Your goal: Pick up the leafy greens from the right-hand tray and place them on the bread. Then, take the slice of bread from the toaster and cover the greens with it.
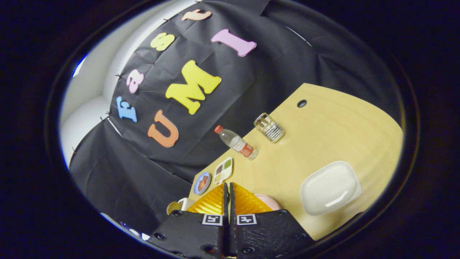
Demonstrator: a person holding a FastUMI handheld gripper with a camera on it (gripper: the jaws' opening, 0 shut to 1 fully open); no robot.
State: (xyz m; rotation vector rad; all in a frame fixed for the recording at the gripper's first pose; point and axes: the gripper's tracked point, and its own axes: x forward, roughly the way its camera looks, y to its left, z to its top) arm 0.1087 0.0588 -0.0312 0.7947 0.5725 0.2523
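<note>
The gripper (pixel 228 190) sat at the bottom centre of the frame with its two orange fingers (pixel 212 203) pressed flat against each other, closed on nothing. The view was tilted, so the wooden table (pixel 323 126) ran up toward the right of the frame. Just beyond the fingertips, at the table's near-left edge, lay a white tray with compartments (pixel 223 170); one compartment held something green, probably the leafy greens (pixel 227 163), though it was too small to be sure. Touching or just beside it, lower left, was a blue-rimmed plate (pixel 202 182) holding something brown-orange, perhaps the bread, but that could not be told. Further up the frame a plastic bottle with a red cap (pixel 237 142) lay or leaned near the cloth wall, and a ribbed glass (pixel 269 127) stood beyond it. A white rounded dish (pixel 330 187) rested at the lower right, well apart from the tray. A pink thing (pixel 267 201) and a white and gold thing (pixel 178 205) peeked out from behind the fingers; whether either was the toaster could not be told. By the look of it, the task was at its very start, with the greens not yet picked up. The next move would call for levelling the gripper, opening the fingers, and bringing them down over the green compartment.
</note>
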